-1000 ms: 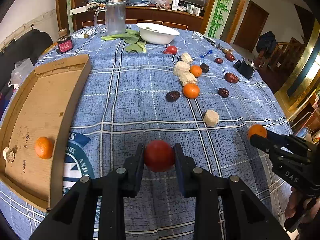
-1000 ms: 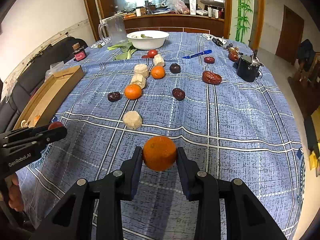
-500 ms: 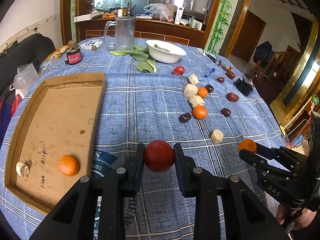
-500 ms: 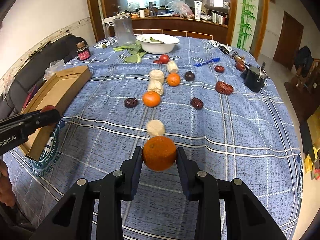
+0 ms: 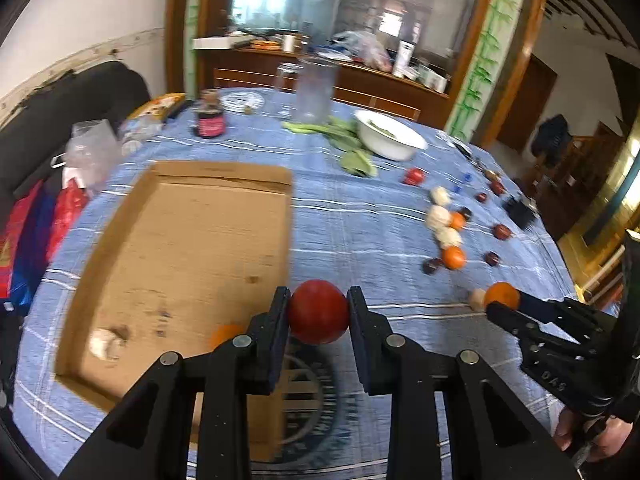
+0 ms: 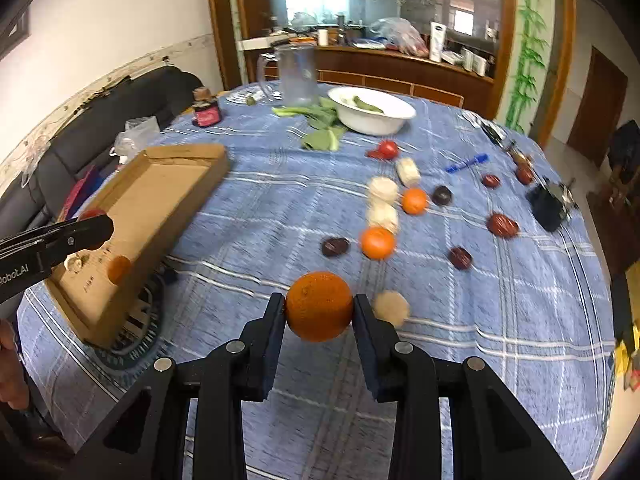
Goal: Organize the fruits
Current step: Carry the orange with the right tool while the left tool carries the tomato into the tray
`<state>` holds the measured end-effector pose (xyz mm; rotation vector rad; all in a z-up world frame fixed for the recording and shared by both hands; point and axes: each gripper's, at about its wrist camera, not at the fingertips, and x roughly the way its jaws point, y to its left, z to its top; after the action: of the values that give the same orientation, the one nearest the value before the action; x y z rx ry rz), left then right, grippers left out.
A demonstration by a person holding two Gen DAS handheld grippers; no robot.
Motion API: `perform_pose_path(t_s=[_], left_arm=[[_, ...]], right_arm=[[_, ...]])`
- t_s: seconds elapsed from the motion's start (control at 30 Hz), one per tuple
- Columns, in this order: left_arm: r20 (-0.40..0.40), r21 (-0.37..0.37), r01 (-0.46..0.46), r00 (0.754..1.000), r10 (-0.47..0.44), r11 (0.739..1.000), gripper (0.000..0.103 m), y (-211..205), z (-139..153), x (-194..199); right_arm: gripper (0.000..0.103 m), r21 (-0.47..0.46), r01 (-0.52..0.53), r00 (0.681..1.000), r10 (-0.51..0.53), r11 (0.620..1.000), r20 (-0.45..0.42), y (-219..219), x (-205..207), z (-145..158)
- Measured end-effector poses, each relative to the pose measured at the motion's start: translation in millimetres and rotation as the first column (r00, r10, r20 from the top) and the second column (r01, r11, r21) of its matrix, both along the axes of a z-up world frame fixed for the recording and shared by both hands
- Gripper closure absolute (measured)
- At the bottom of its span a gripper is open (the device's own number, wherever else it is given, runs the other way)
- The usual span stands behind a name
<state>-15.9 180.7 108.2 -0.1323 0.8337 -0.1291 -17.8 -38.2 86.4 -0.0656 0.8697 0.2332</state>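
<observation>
Fruits: a round red tomato-like fruit (image 5: 318, 311) pinched between the black pads of the left gripper (image 5: 318, 316), held in the air just right of the near right edge of the shallow brown cardboard tray (image 5: 180, 248). A round orange tangerine (image 6: 319, 306) clamped the same way in the right gripper (image 6: 319, 310), over the blue checked tablecloth (image 6: 500, 320), well apart from the tray at about 9 o'clock of it. Already lying in the tray: one small orange fruit (image 6: 119, 268) and a pale lump (image 5: 105, 343) near the front wall. Scattered loose at 1 to 2 o'clock of the left gripper: more tangerines, dark reddish dates, pale rough chunks; a white bowl (image 6: 374, 110) and leafy greens at 12 o'clock.

Risks, as judgement only:
- Round, smooth skin held on two narrow contact lines; any twist or jolt likely to roll the red fruit out before crossing the tray wall.
- Release too low or too near the wall: fruit striking the cardboard rim, bouncing back onto the cloth and rolling toward the table edge.
- Release from too high: rolling inside the tray, knocking the orange fruit there.
- Hard squeeze: bruised or split skin, especially if soft.
- Both grippers heading for one tray: crowding or collision of the black fingers at the near corner.
- Heavy motion blur in both views: poor judging of height over the tray.
</observation>
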Motion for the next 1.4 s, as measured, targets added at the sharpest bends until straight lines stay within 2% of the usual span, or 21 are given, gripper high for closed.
perform_pose_path(t_s=[0.3, 0.6, 0.87, 1.1, 1.4], left_arm=[[-0.010, 0.042, -0.146, 0.989, 0.146, 0.988, 0.075, 71.6, -4.5, 0.5], [-0.034, 0.074, -0.237, 0.970, 0.240, 0.969, 0.075, 124.4, -18.0, 15.6], [-0.079, 0.089, -0.261, 0.960, 0.268, 0.961, 0.075, 140.0, -38.7, 42.3], [-0.119, 0.079, -0.257, 0.957, 0.265, 0.963, 0.075, 141.4, -55.0, 59.9], [-0.170, 0.069, -0.265, 0.947, 0.273, 0.962, 0.075, 150.7, -67.4, 73.7]], right_arm=[[0.066, 0.034, -0.103, 0.994, 0.102, 0.994, 0.034, 56.7, 22.8, 16.9], [0.066, 0.045, -0.225, 0.974, 0.223, 0.973, 0.043, 128.3, 51.7, 18.0], [0.066, 0.029, -0.305, 0.952, 0.306, 0.952, -0.014, 189.4, 80.5, -11.3], [0.066, 0.003, -0.329, 0.941, 0.328, 0.944, -0.084, 211.6, 98.3, -37.3], [0.065, -0.032, -0.362, 0.927, 0.356, 0.932, -0.120, 226.0, 105.8, -55.5]])
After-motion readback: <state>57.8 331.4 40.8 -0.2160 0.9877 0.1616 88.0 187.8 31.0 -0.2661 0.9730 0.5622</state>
